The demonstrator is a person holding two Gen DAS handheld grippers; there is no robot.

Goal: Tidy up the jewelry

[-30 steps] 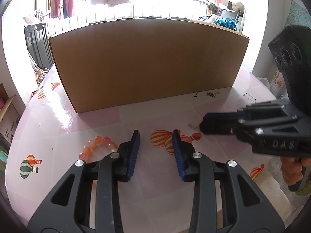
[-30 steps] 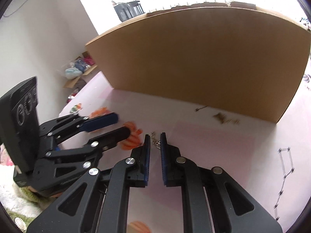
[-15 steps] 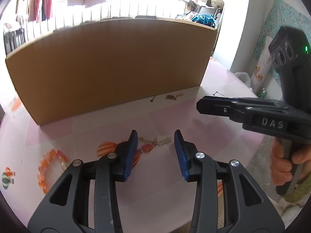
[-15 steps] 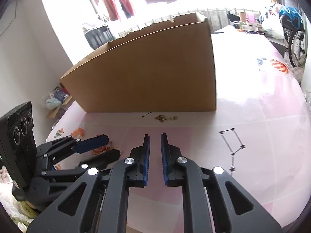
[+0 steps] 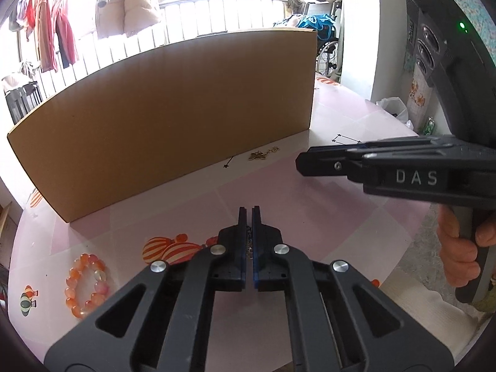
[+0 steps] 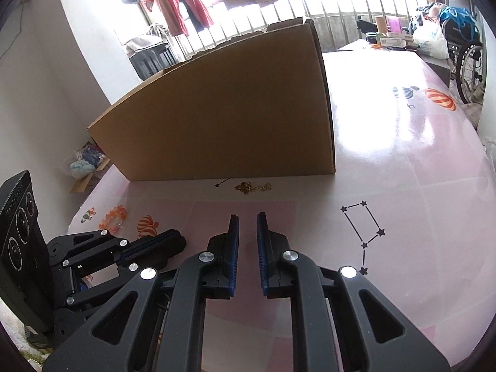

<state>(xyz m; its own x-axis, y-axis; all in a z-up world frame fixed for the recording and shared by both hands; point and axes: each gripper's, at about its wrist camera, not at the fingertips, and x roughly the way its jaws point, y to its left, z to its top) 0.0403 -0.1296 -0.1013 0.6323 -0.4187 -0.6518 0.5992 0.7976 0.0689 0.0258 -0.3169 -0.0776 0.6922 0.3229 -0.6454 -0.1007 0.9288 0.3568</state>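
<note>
Orange bead bracelet [image 5: 85, 282] flat on pink table [image 5: 192, 198], left of left gripper [image 5: 249, 214], apart from it. Left gripper jaws have just been closing, now pinched on thin chain [image 5: 249, 241] lying between blue pads over balloon print. Cardboard box [image 5: 173, 105] upright ahead of both grippers. Gold butterfly chain [image 6: 252, 187] at box foot, ahead of right gripper [image 6: 248, 220], well apart. Right gripper jaws narrow, slim gap, nothing between them; hand [image 5: 462, 248] on its handle at far right.
</note>
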